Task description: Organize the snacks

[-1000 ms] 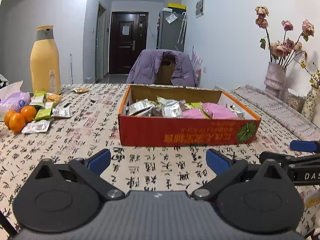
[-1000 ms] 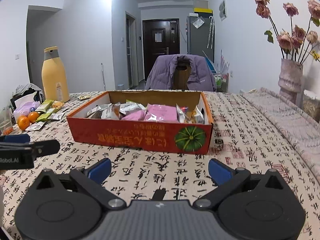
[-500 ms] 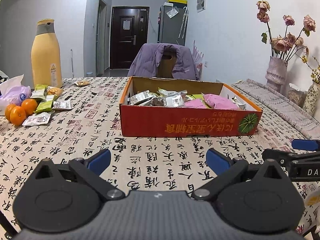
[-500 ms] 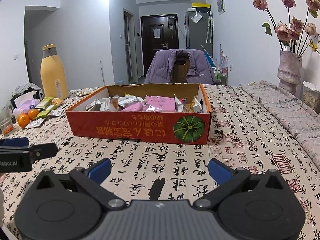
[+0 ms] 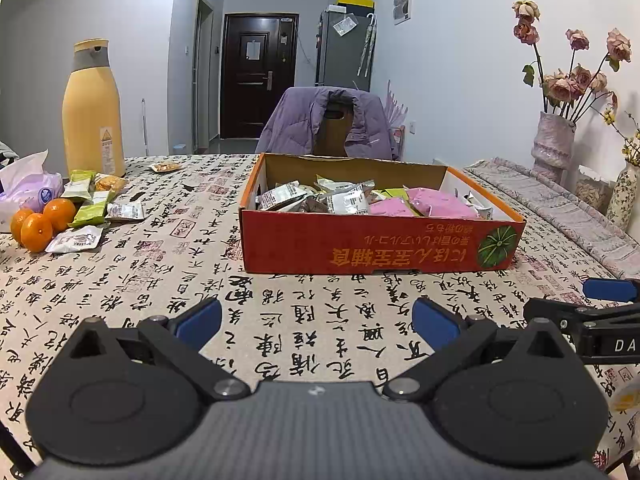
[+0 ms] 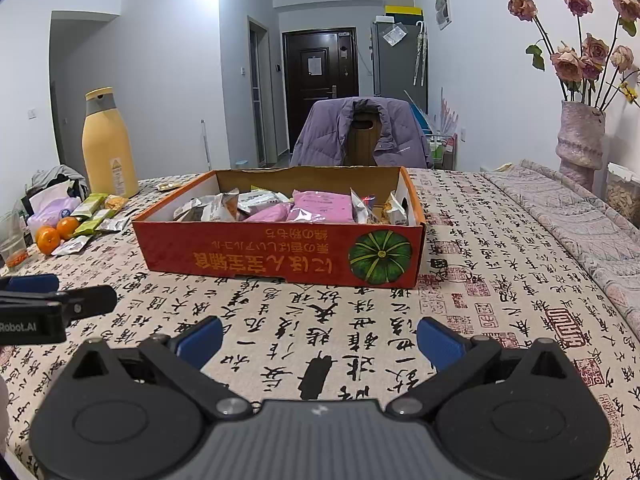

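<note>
Two grippers yours, both empty: left gripper (image 5: 316, 318) and right gripper (image 6: 319, 336) fingers spread wide, hovering over tablecloth (image 5: 160, 280) near tabletop's near edge. Red cardboard box (image 5: 376, 244) mid-table, open, holding pink packets (image 5: 436, 202) and silver wrappers (image 5: 346, 202). More snack packets (image 5: 94, 208) loose near left edge, beside oranges (image 5: 38, 222) and yellow bottle (image 5: 93, 108).

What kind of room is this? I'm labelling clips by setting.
Likely a home dining area: a cloth-covered table with a snack box, a fridge by the entrance door, and a jacket-draped chair.
</note>
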Demonstrator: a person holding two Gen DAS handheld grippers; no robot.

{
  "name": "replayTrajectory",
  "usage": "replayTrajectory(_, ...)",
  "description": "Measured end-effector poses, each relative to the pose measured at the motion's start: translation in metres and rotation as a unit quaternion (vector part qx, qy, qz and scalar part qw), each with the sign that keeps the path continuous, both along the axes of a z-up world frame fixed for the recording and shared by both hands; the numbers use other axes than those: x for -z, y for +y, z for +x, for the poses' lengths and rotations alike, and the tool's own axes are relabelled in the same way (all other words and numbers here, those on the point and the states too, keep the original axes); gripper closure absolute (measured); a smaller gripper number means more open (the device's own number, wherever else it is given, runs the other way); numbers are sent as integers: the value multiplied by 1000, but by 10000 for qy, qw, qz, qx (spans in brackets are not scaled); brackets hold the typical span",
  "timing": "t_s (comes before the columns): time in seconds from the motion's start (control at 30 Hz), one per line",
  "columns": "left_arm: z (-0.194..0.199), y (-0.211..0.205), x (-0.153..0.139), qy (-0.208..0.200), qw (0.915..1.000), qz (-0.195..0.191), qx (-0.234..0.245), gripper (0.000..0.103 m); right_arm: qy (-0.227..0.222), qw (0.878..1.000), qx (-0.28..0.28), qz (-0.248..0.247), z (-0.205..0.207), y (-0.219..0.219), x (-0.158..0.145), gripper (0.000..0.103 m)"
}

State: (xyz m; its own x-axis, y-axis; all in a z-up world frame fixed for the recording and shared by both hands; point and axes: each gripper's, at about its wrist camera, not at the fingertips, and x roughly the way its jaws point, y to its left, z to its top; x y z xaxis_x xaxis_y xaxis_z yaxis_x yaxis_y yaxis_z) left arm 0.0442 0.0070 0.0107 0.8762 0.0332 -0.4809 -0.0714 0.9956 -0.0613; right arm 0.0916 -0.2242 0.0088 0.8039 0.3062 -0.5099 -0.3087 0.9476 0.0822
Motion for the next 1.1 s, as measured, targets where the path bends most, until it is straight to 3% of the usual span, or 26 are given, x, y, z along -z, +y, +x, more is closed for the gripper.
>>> replayTrajectory(1.1,-2,-2,-1,-52,10000,19,62,0,5,10000,2,-9,0,0,1,0)
